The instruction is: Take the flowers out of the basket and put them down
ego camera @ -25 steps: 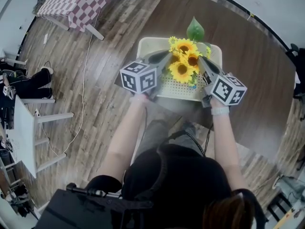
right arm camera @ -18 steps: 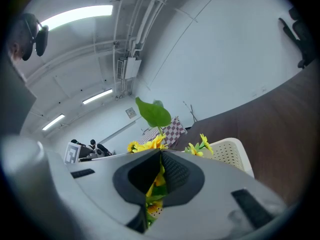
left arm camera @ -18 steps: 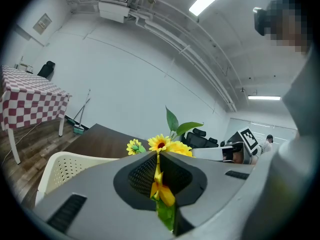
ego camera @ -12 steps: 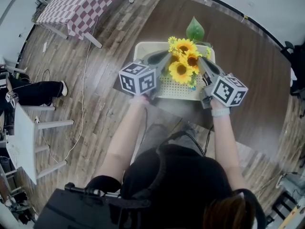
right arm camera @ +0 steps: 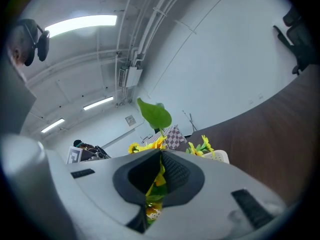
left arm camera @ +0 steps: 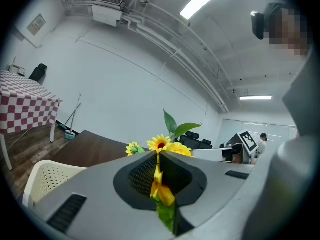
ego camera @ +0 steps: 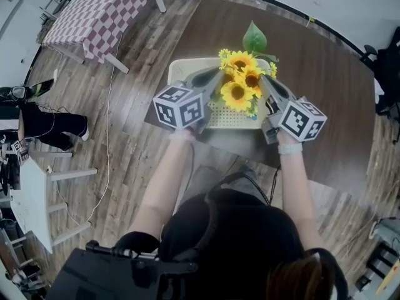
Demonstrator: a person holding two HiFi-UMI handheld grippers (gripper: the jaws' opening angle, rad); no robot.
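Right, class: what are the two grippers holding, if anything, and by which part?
Both hold the flowers: the left gripper pinches petals and a leaf on the bunch's left side, the right gripper petals and leaves on its right.

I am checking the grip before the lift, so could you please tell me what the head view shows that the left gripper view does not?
Only the head view: the person's forearms, and the left claw and right claw meeting the flowers from opposite sides above the basket. Only the left gripper view: the left claw's jaws pressed together on a yellow petal and a green leaf, plus the ceiling light strips. Both: the flowers, the tall leaf, the basket, the brown table and the checkered table.
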